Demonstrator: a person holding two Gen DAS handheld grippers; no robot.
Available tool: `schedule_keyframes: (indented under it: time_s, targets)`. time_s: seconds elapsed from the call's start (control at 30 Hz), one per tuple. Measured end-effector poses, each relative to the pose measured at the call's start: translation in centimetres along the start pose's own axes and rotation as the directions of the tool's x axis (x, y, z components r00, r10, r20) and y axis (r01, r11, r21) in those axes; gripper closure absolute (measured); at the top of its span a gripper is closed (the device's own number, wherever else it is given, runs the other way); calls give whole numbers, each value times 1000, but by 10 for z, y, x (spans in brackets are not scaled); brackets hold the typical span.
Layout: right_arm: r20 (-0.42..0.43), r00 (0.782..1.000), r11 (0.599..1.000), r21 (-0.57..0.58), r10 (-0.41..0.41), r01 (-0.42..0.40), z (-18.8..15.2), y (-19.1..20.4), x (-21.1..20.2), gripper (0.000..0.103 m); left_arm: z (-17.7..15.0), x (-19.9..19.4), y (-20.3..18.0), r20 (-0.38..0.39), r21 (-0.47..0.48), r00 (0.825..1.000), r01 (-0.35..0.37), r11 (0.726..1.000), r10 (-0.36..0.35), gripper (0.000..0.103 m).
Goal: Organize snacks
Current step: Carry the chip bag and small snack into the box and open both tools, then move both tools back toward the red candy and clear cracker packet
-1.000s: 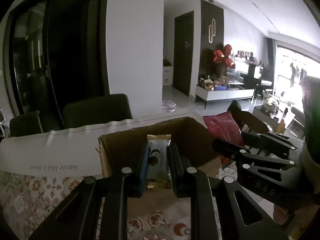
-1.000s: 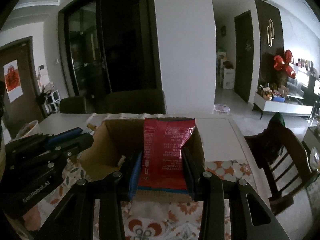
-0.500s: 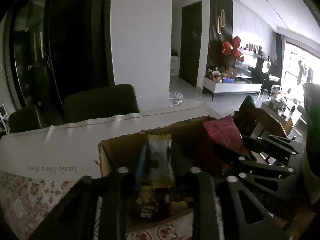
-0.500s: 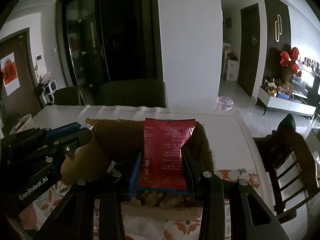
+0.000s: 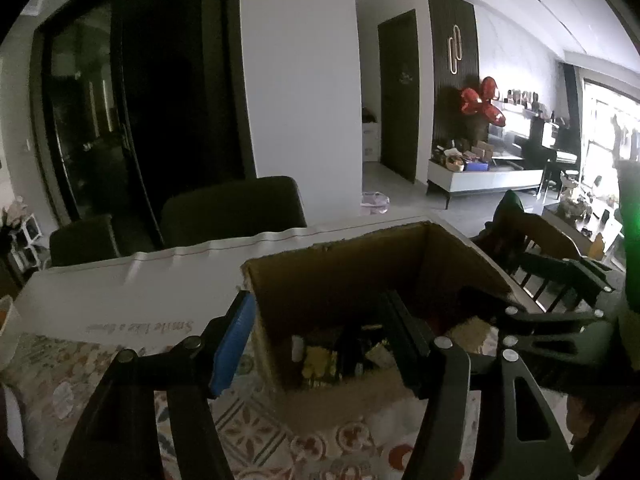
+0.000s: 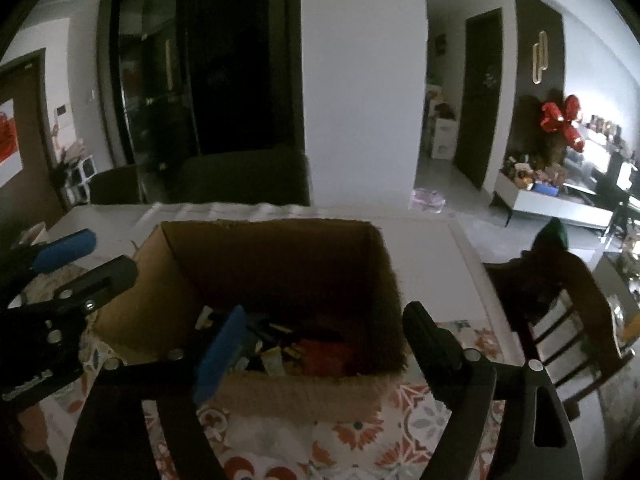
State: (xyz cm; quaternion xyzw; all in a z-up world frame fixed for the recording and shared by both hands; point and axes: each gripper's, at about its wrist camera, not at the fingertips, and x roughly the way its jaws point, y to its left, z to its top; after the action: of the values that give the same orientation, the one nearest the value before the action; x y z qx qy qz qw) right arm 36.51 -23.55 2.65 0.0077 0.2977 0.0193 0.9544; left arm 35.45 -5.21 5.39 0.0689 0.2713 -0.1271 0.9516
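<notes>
An open cardboard box (image 5: 340, 264) (image 6: 280, 248) stands on the patterned tablecloth. Several snack packets (image 5: 320, 356) lie in its dark bottom. A red packet (image 6: 324, 354) shows among them in the right wrist view. My left gripper (image 5: 316, 332) is open and empty over the box's near left corner. My right gripper (image 6: 324, 328) is open and empty over the box's near edge. Each gripper also shows in the other's view, the right one (image 5: 552, 308) at the box's right and the left one (image 6: 76, 268) at its left.
The table (image 5: 120, 292) carries a white cloth behind the box. Dark chairs (image 5: 232, 208) stand at the far side. A wooden chair (image 6: 560, 304) stands at the right. A pale bowl (image 5: 6, 324) sits at the left edge.
Both grippers opened. The small gold-edged packet left the left gripper and the red packet left the right gripper; both dropped into the box.
</notes>
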Motion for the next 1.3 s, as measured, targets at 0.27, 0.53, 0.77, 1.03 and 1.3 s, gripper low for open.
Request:
schedule_keyframes:
  time_s: [0.27, 0.53, 0.77, 1.03, 1.3]
  targets:
    - [25, 1000, 998, 62, 5, -6, -27, -2, -44, 14, -24, -46, -10, 13, 23, 1000, 14, 1000, -15, 32]
    - [91, 995, 999, 30, -32, 29, -62, 9, -95, 14, -57, -82, -16, -9, 15, 1000, 18, 1000, -18, 32]
    - [94, 995, 1000, -3, -21, 21, -90, 16, -124, 14, -95, -120, -20, -22, 8, 1000, 10, 1000, -10, 32]
    - [61, 998, 999, -35, 8, -6, -126, 24, -146, 14, -130, -141, -25, -64, 1, 998, 19, 1000, -19, 32]
    - [-20, 1000, 997, -74, 23, -24, -163, 36, -155, 14, -158, -150, -30, -112, 10, 992, 53, 999, -51, 32]
